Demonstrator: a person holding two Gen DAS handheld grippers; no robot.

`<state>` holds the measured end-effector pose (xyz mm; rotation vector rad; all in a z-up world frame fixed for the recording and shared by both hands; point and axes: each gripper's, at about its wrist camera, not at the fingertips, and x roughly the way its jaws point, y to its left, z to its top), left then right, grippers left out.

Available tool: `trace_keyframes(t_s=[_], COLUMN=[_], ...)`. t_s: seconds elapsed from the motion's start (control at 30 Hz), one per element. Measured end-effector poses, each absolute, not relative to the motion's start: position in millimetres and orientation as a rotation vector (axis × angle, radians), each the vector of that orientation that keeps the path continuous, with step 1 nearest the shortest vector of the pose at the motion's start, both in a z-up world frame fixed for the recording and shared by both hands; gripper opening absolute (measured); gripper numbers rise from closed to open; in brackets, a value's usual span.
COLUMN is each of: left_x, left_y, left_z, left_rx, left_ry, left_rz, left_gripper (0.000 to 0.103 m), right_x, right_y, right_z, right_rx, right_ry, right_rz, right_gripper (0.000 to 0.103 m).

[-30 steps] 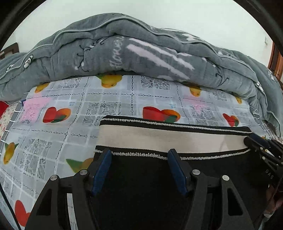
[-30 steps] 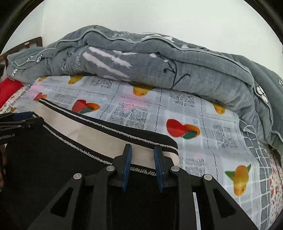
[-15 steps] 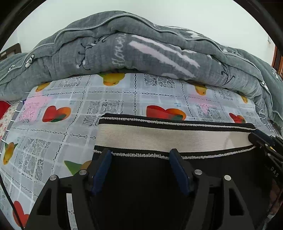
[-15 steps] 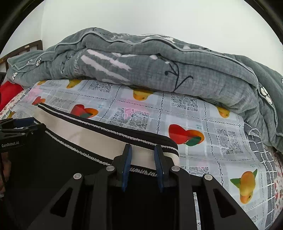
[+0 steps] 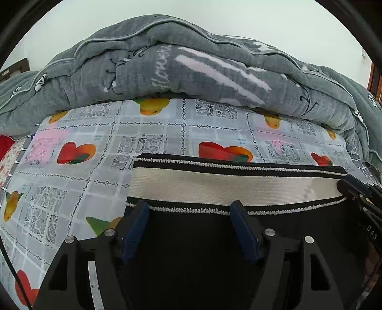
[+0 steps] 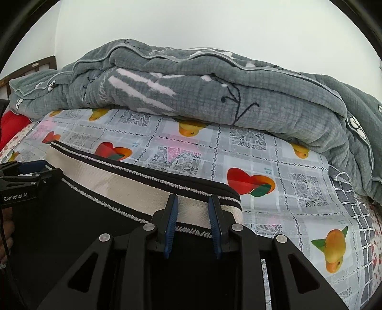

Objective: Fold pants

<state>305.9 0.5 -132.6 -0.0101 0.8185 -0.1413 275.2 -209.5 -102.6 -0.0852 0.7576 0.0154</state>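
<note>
Pale wall (image 5: 214, 14) behind, and in front of it a bed under a grey checked sheet (image 5: 167, 133) printed with red hearts and orange fruit. Along the far side, a bulky grey quilt (image 5: 191, 66) heaped in a long roll. At the left edge of the right wrist view, a patch of red fabric (image 6: 14, 124).

On the sheet, near side: black pants (image 5: 191, 250) lying flat, with the cream waistband (image 5: 226, 186), trimmed in black and white stitching, turned toward the quilt.

Left gripper (image 5: 189, 214): jaws spread wide, blue pads over the black cloth just below the waistband's left end, nothing between them pinched.

Right gripper (image 6: 193, 214): jaws parted by a narrower gap, over the waistband's right corner, cream band showing between the pads, no clear pinch on the cloth. Seen in the left wrist view too, at the waistband's far right end.

Against the frames from a second and half a second ago: same jaw spacing on both grippers, same spots over the waistband, pants unmoved on the sheet. Only a slight drift of both views, barely noticeable.
</note>
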Motion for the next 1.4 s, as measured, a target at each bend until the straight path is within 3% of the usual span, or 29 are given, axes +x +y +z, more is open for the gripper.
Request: trace_keyframes(t_s=[0.43, 0.6, 0.87, 1.17, 1.37, 1.4], left_x=[297.4, 239.2, 140.4, 77.7, 67.9, 70.0], left_y=[4.6, 9.0, 31.9, 68.0, 52.4, 50.2], left_z=[-127.3, -124.4, -127.3, -140.5, -146.2, -145.2], left_rx=[-0.005, 0.043, -0.001, 0.051, 0.223, 0.244], left_ry=[0.881, 0.89, 0.832, 0.865, 0.814, 0.805], left_rz=[-0.15, -0.161, -0.214, -0.22, -0.17, -0.164], left_gripper=[0.072, 0.072, 0.072, 0.072, 0.066, 0.054], right_x=[268.2, 219.7, 126.5, 92.9, 93.1, 93.2], right_y=[-207.3, -216.4, -217.9, -219.7, -219.3, -218.8], right_z=[-94.1, -83.1, -93.6, -110.7, -111.7, -111.4], right_rx=[-0.111, -0.061, -0.015, 0.011, 0.018, 0.015], right_ry=[0.819, 0.893, 0.857, 0.872, 0.879, 0.881], right_rz=[0.027, 0.093, 0.093, 0.084, 0.072, 0.07], right_gripper=[0.026, 0.027, 0.028, 0.032, 0.032, 0.032])
